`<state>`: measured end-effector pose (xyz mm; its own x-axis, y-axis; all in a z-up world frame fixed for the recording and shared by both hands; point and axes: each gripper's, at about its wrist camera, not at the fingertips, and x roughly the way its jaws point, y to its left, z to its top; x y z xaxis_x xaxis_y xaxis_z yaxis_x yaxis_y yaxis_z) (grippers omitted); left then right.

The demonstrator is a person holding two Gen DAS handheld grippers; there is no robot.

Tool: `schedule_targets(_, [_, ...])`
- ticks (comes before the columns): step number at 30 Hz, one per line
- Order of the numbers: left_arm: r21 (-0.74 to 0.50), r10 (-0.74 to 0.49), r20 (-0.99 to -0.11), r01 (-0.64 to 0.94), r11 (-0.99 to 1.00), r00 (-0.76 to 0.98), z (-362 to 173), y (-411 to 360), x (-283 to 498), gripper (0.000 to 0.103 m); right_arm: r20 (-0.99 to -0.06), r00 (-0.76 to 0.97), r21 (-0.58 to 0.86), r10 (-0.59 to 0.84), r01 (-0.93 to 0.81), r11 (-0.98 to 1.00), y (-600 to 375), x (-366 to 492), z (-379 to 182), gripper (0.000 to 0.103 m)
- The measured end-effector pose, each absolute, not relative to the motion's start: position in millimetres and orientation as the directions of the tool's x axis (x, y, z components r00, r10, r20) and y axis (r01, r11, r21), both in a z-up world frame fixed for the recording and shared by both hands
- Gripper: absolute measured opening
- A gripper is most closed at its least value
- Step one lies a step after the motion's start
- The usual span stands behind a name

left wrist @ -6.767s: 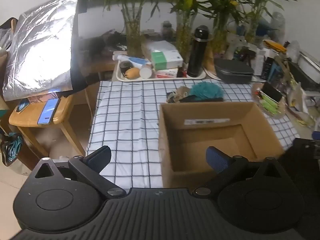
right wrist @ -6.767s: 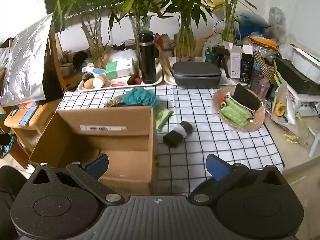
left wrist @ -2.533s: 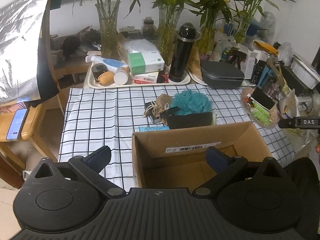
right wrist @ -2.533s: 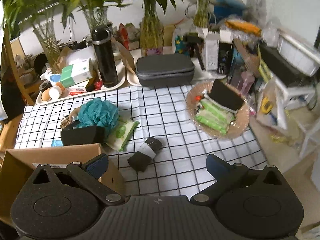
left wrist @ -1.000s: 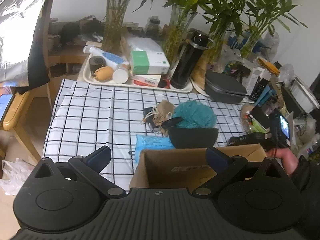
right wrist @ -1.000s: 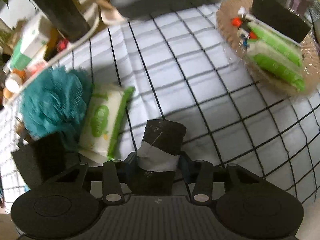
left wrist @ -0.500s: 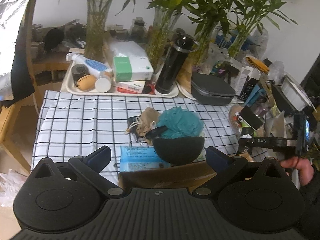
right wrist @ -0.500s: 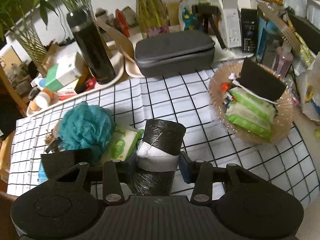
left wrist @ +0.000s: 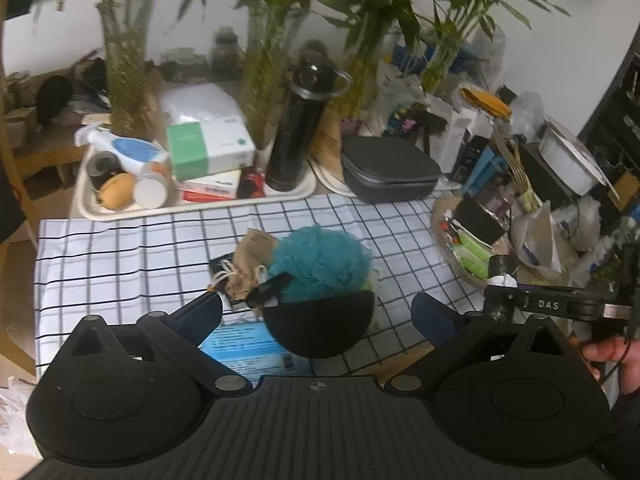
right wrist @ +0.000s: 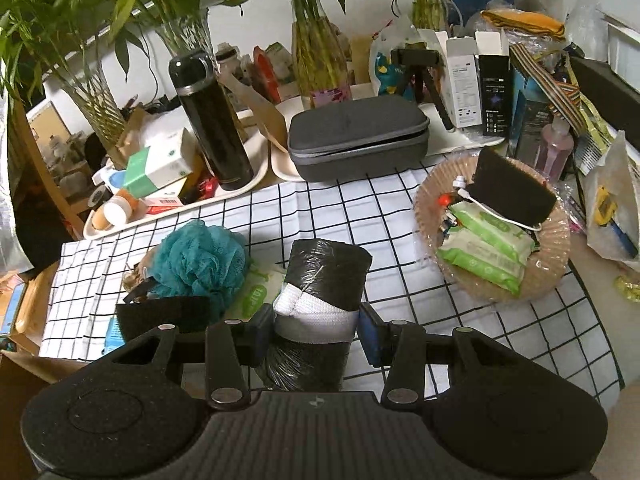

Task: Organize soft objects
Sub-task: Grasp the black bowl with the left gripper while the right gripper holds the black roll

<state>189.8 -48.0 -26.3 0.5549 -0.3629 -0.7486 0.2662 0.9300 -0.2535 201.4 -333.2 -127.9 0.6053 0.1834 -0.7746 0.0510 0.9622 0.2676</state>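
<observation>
A white tablecloth [right wrist: 400,216] with a black grid covers the table, and its far edge is crowded with bamboo stalks in glass vases [right wrist: 320,56], a cream tray [left wrist: 192,206] of boxes and bottles, and a tall black flask [right wrist: 212,128] standing upright on that tray. Beside the flask lies a grey zip case [right wrist: 356,136], closed and flat. To the right, a round woven dish [right wrist: 552,248] holds green wipe packets and a black sponge block. At the lower left edge of the right wrist view a brown corner of the cardboard box [right wrist: 24,372] shows. In the middle of the cloth sits a small heap of soft things: a teal mesh bath pouf [right wrist: 200,256], touching a black pouch [left wrist: 320,326] in front of it, a green-printed wipes pack [right wrist: 260,288] just to its right, a blue packet [left wrist: 248,346] lying flat at the near side, and a small tan drawstring bag [left wrist: 250,260] at its left. The right gripper [right wrist: 316,330] is clamped on a black plastic roll [right wrist: 320,280] with a white band, its blue pads pressing both sides at the band; the roll is lifted above the cloth and points away from the camera. The left gripper [left wrist: 316,312] stands wide apart with nothing between its fingers, hovering above the near side of the heap, the black pouch showing in the gap.
</observation>
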Motion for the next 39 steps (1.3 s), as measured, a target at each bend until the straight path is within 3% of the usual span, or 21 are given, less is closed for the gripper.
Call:
schedule_targets(13, [-0.329,-0.362,-0.835,0.151,0.932,0.413,-66.1,-48.5,245.8,0.103,-0.739,0.621,0.338,0.263,0.003,0.941,-336.9,180.3,-121.6,0.048])
schedule_targets(21, [-0.305,-0.389,-0.854,0.273,0.912,0.346,-84.6,-83.4,267.1,0.103,-0.730,0.627,0.339,0.271,-0.011,0.941,-339.6,173.2,-121.0,0.048])
schedule_targets(32, [-0.241,-0.333,-0.929,0.418,0.876,0.161,-119.9,-137.9,287.8,0.103,-0.725,0.622,0.364,0.294,-0.016,0.931,-342.5,169.5,-123.0,0.048])
schedule_targets(39, [-0.116,-0.193,-0.973,0.457,0.882,0.124,-139.1,-163.8,301.3,0.103,-0.720,0.622,0.376,0.307,-0.022,0.926,-342.5,169.5,-123.7,0.048])
